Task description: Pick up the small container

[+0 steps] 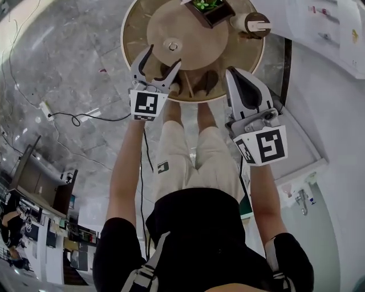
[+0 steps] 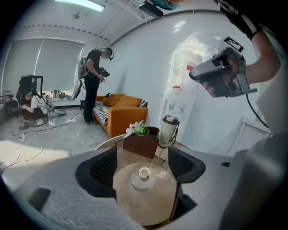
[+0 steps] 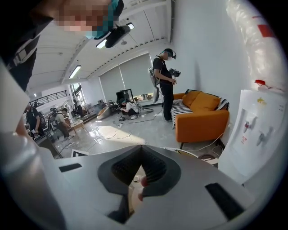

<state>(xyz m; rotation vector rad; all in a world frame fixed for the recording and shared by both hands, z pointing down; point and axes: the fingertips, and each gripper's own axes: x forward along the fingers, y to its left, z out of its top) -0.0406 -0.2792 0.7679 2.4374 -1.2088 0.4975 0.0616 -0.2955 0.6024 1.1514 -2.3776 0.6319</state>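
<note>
The small container [image 1: 173,45], a short pale pot with a round lid, stands in the middle of the raised wooden disc [image 1: 188,40] of a round table. My left gripper [image 1: 163,55] hovers at the disc's near edge, open, with nothing between its jaws. In the left gripper view the small container [image 2: 143,176] sits just ahead, centred in the gap of the left gripper [image 2: 143,155]. My right gripper [image 1: 234,72] hangs over the table's near right rim, its black pads together. In the right gripper view the right gripper [image 3: 141,149] has its tips touching and is empty.
A brown planter box [image 1: 212,8] with a green plant and a beige bottle [image 1: 251,23] stand at the disc's far side. An orange sofa [image 2: 119,112], a water dispenser [image 3: 254,130] and standing people lie beyond. Cables [image 1: 74,117] trail on the floor to the left.
</note>
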